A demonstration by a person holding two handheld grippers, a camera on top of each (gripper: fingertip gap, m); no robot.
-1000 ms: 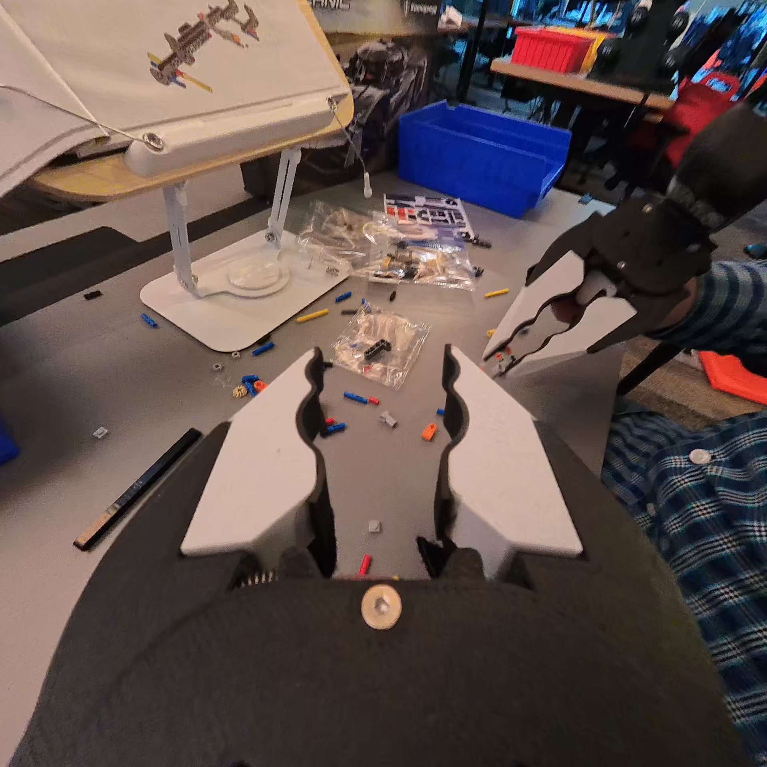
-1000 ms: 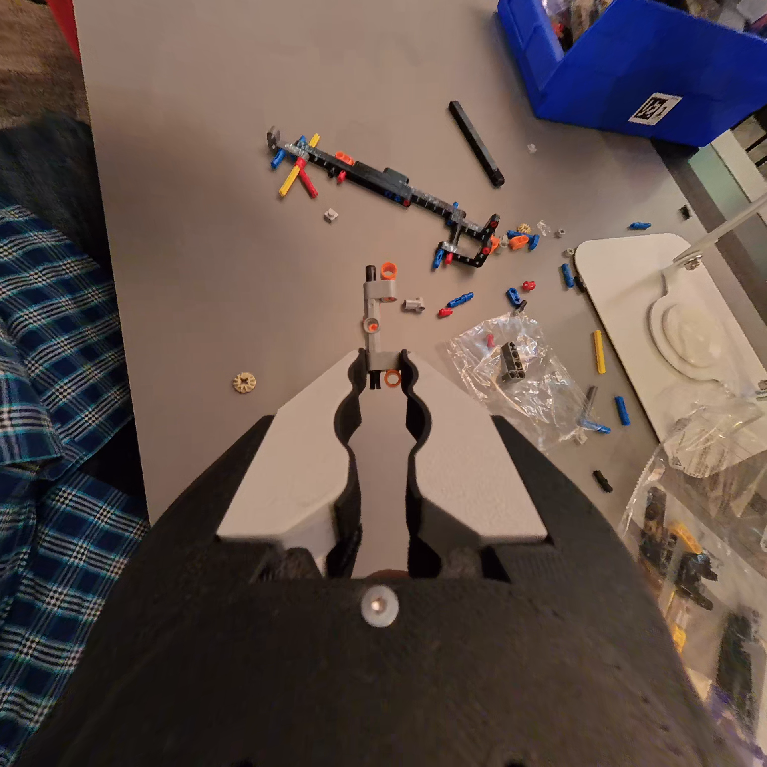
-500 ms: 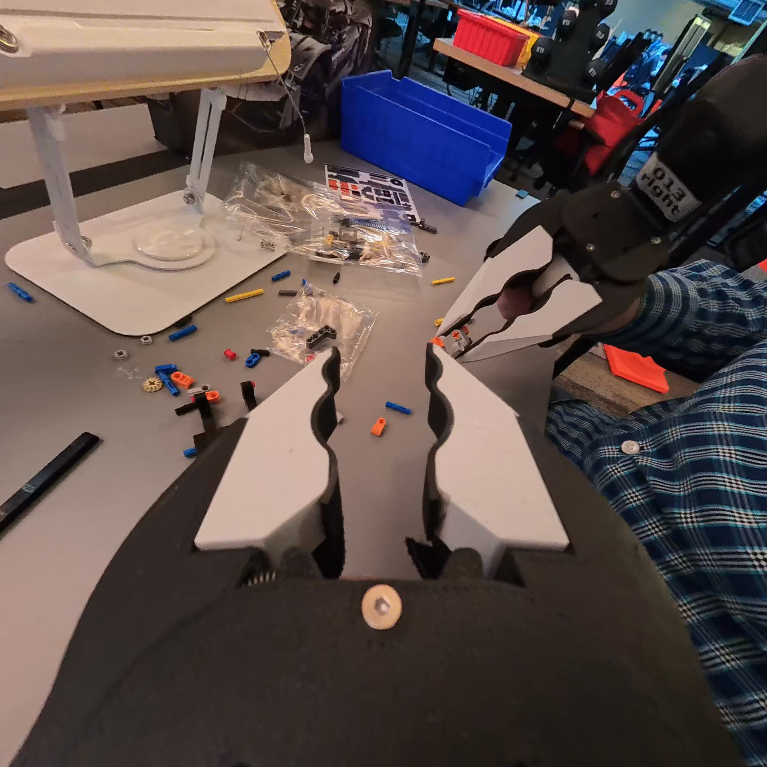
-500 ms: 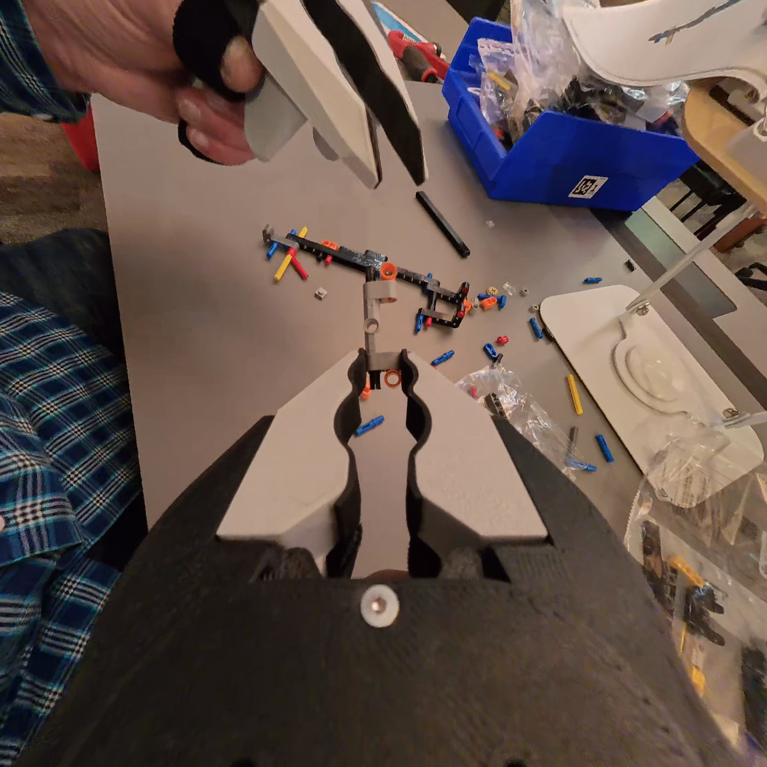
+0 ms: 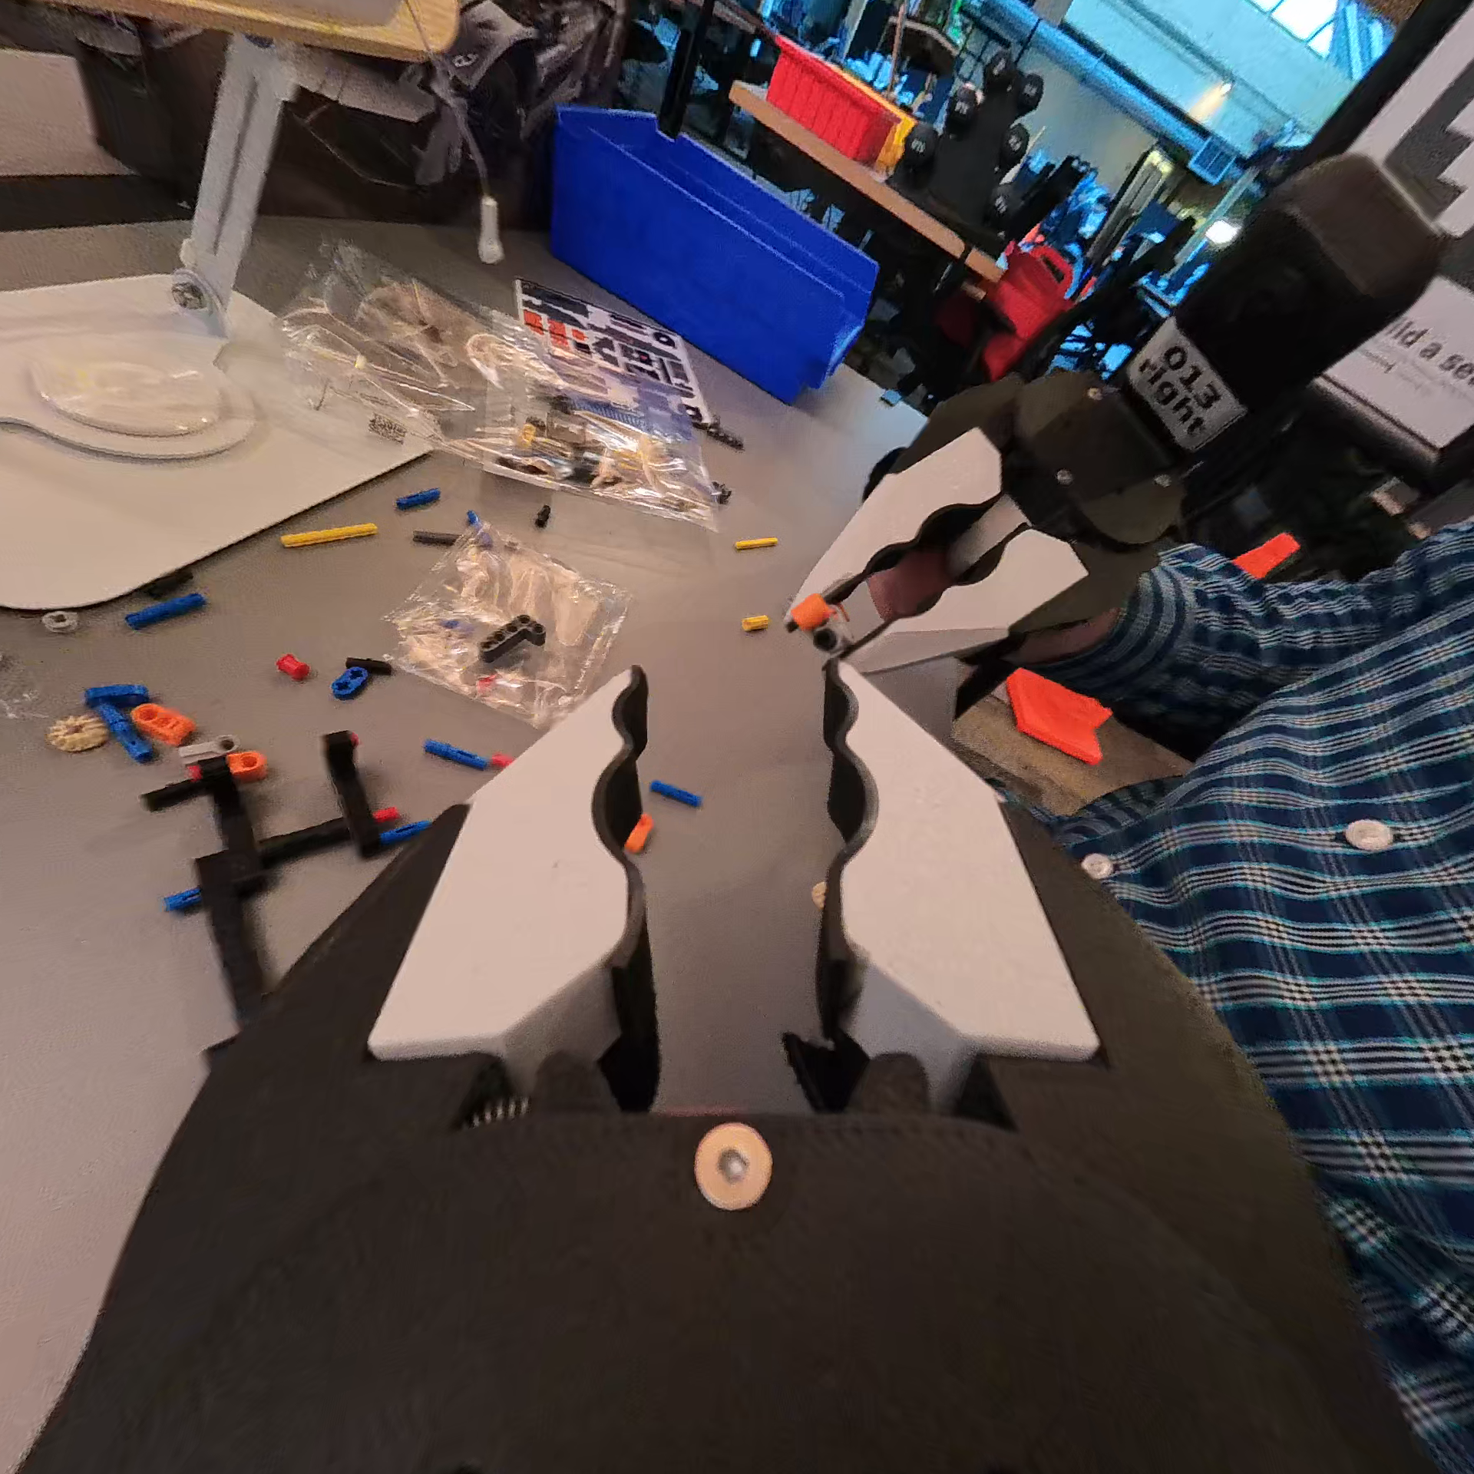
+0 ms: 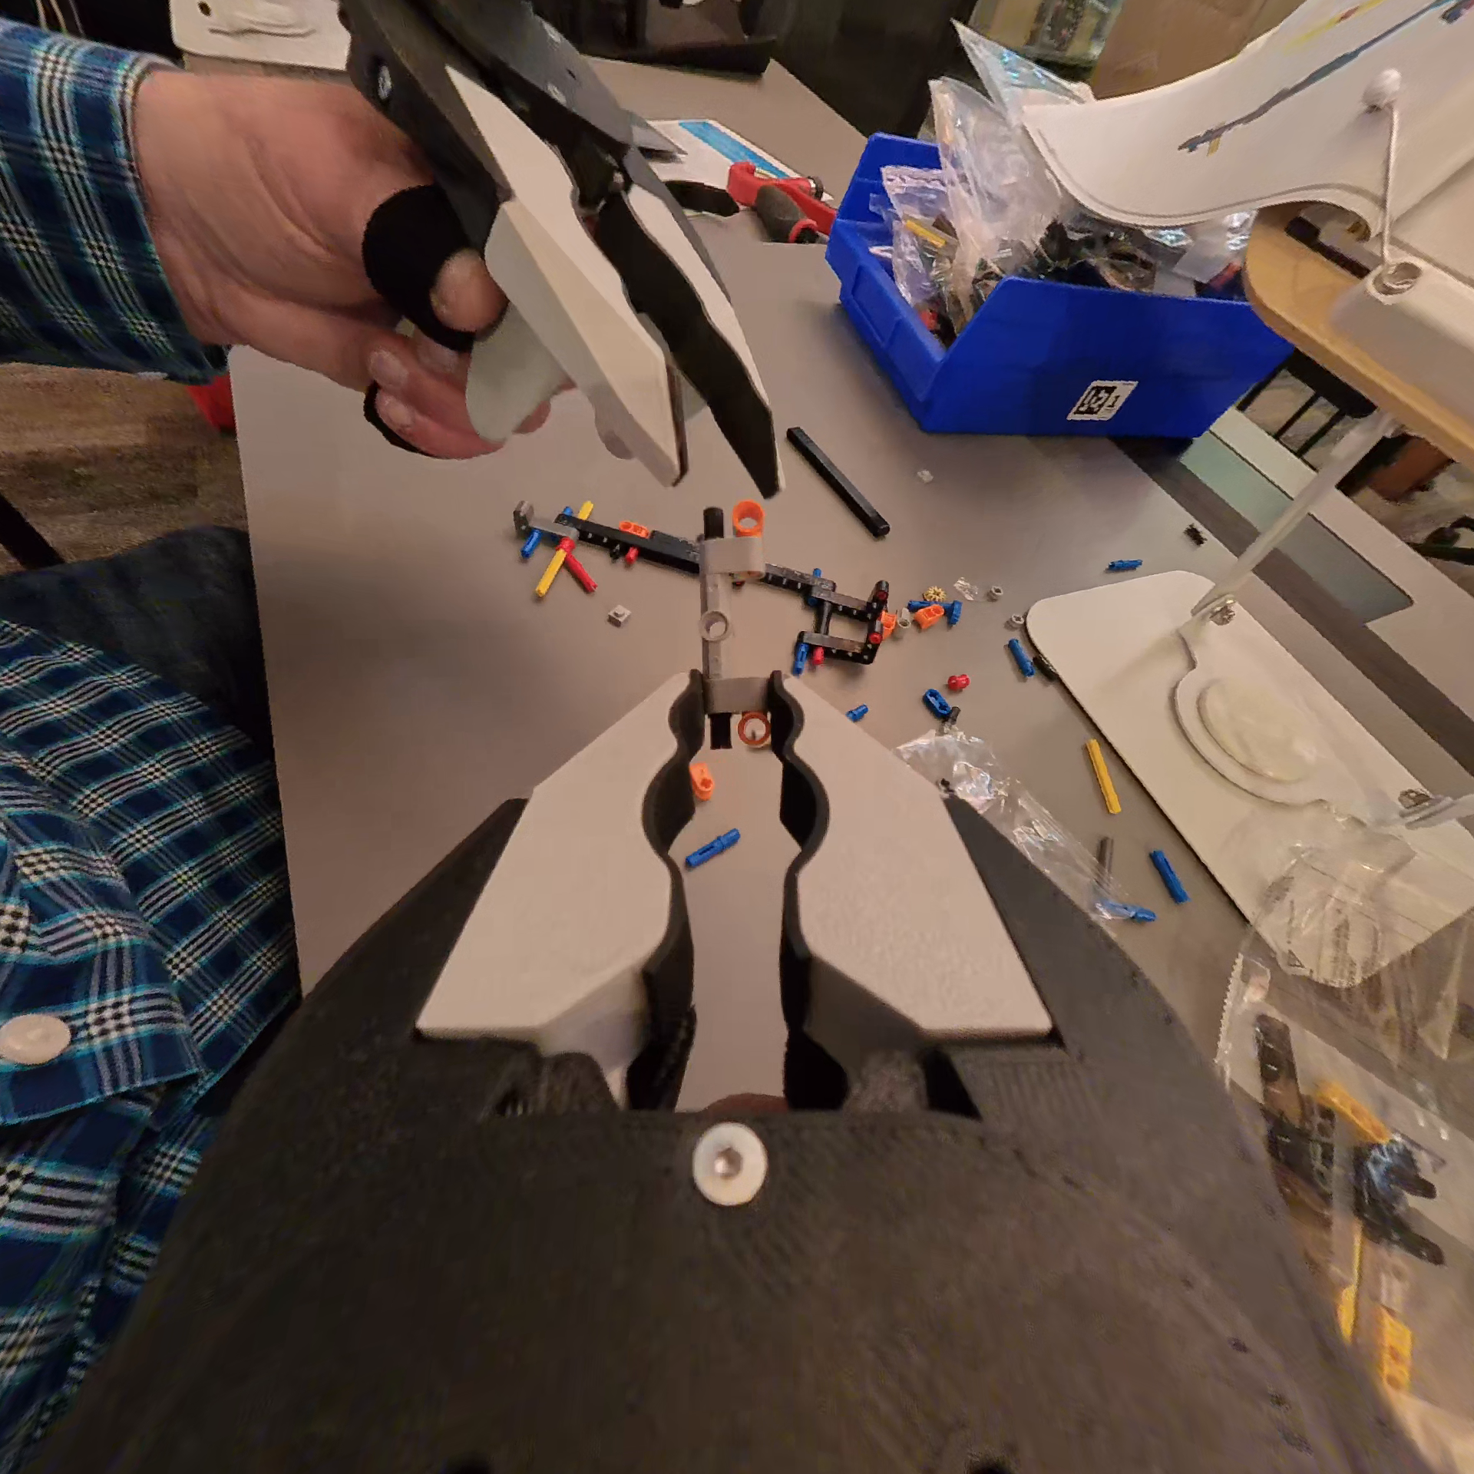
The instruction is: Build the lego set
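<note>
My right gripper (image 6: pixel 734 694) is shut on the lower end of a small grey sub-assembly (image 6: pixel 722 590) with orange bushes and a black pin, held upright above the table. It also shows in the left wrist view (image 5: pixel 821 626), pinched at the right gripper's (image 5: pixel 833 638) tips. My left gripper (image 5: pixel 734 686) is open and empty. In the right wrist view the left gripper (image 6: pixel 722 478) hovers just above the sub-assembly's top. A long black beam assembly (image 6: pixel 837 630) with coloured pins lies on the grey table, and shows in the left wrist view (image 5: pixel 231 845).
Loose pins and bushes are scattered around a small plastic bag (image 5: pixel 510 622). A blue bin (image 6: pixel 1061 375) of bagged parts stands behind, next to the white stand base (image 6: pixel 1196 718) holding the instruction sheet. A loose black beam (image 6: pixel 837 482) lies near the bin. The table edge (image 6: pixel 263 638) runs by my plaid shirt. The loose black beam (image 6: pixel 837 482) lies around 20 centimeters away from my left fingertips.
My left gripper has swung right and closed in on the right gripper's tips, still open. The right gripper has tilted up with the sub-assembly still in it.
</note>
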